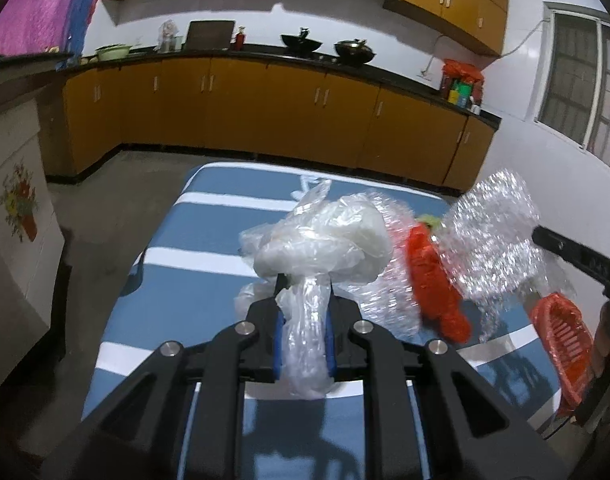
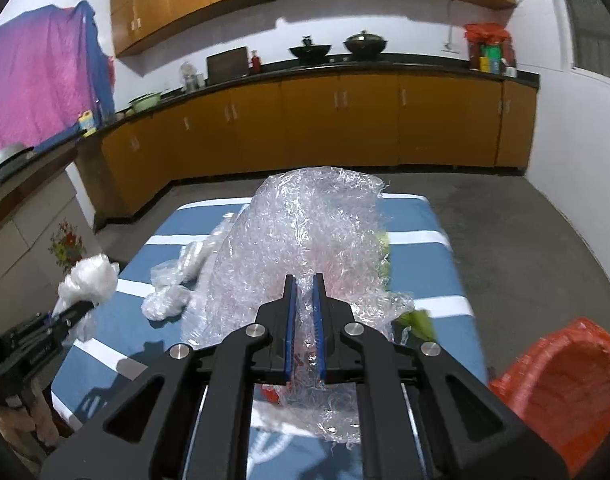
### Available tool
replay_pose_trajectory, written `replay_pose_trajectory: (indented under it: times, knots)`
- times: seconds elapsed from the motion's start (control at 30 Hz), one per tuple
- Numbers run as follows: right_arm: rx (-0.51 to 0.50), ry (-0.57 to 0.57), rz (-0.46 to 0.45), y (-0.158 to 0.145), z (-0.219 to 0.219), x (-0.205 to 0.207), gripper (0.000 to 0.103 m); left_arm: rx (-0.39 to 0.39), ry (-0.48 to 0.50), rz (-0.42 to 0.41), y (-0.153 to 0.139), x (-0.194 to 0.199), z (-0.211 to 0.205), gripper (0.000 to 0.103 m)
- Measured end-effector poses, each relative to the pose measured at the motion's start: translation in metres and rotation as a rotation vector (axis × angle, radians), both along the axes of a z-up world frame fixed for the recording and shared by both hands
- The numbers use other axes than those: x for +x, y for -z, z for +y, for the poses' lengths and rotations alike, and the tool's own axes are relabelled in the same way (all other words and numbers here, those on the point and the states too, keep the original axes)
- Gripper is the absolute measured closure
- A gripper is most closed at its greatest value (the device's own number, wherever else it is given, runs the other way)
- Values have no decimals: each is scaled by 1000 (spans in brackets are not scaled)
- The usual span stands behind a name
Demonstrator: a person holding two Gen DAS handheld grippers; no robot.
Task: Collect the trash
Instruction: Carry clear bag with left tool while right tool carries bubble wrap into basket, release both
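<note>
Clear plastic bag (image 1: 317, 248): crumpled, long axis running upward from the jaws, bulk bunched above the tips, tail hanging below. Held off the blue-and-white striped table (image 1: 193, 240) by the left gripper (image 1: 305, 320), jaws nearly closed on its neck.

Bubble wrap sheet (image 2: 305, 232): billowing upward, pinched by the right gripper (image 2: 305, 312), jaws almost closed.

Red basket (image 2: 565, 380): right table edge.

Loose plastic scraps (image 2: 169, 300): on the table.
</note>
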State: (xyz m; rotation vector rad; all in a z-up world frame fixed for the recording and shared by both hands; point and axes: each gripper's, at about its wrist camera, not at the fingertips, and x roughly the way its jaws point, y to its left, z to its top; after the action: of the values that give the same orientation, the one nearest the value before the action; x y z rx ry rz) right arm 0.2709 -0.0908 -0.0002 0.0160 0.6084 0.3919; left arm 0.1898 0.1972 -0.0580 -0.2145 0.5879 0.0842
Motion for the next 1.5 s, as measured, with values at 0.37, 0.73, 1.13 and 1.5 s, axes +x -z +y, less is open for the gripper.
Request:
replay_pose_trajectory:
  times: [0.37,0.73,1.13,1.5]
  knots:
    - [1,139,-16,1,-61,-29,94,-16,125,-39,-21,9,-58,87]
    - [9,300,-15,10,-136,-56,94,-20,263,-46,-28,19,-126,87]
    - [10,427,0,22,-194,-78,94,-34,409,-33,-24,31,-198,87]
    - [16,533,16,31,-241,-95,94,-53,540,-7,-13,35,-260,87]
